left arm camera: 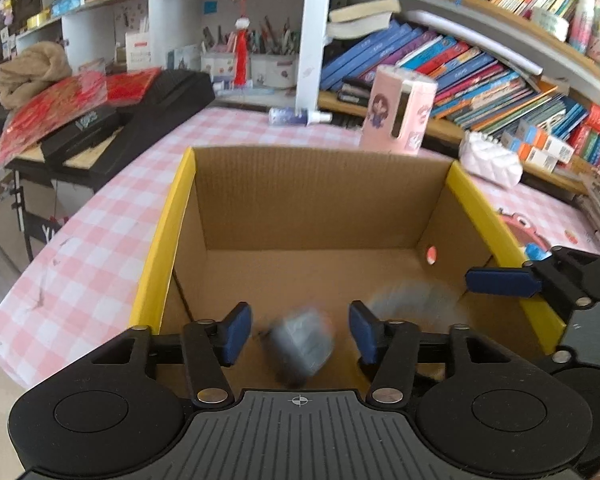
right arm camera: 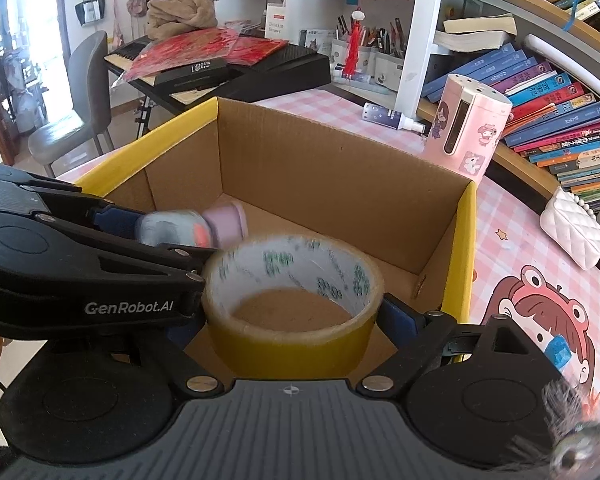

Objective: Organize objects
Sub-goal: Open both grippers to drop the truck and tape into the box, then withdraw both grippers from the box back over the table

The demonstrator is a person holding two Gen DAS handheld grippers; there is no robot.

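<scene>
**A:** Status, big to small?

**B:** Pink checked worktop (left arm camera: pixel 100 240) carries an open cardboard box (left arm camera: pixel 300 200) with yellow edges. Both grippers hang over its near end, pointing down into it.

**A:** How does the box handle?

**B:** My guess is light, corrugated, with walls that flex. Pinch a wall at the rim, near a corner where it's stiffest. It probably slides on the cloth, so don't shove it.

**A:** Tape?

**B:** The yellow tape roll (right arm camera: pixel 292 340) sits above the box floor, in the span of the right gripper (right arm camera: pixel 292 312). The fingers are spread very wide. The right-hand one (right arm camera: pixel 400 316) sits at the roll's side, and the other is hidden behind the left gripper. Can't tell if the pads press on the roll or have let go.

**A:** Grip advice?

**B:** Likely a light, rigid ring with a glossy outer face, so slip risk. The full diameter nearly maxes out the fingers. Better to put one finger through the core and pinch the wall. It won't crush.

**A:** Left side?

**B:** The left gripper (left arm camera: pixel 300 320) has its fingers apart. A small bottle (left arm camera: pixel 300 344), grey-blue with a lilac cap, sits between them over the box. It's motion-blurred, with a gap on each side, so it isn't gripped.

**A:** Handling?

**B:** Looks light, rounded and smooth, probably plastic. Take it across the body at mid-height, not by the cap. It'll roll once it's lying down.
</scene>
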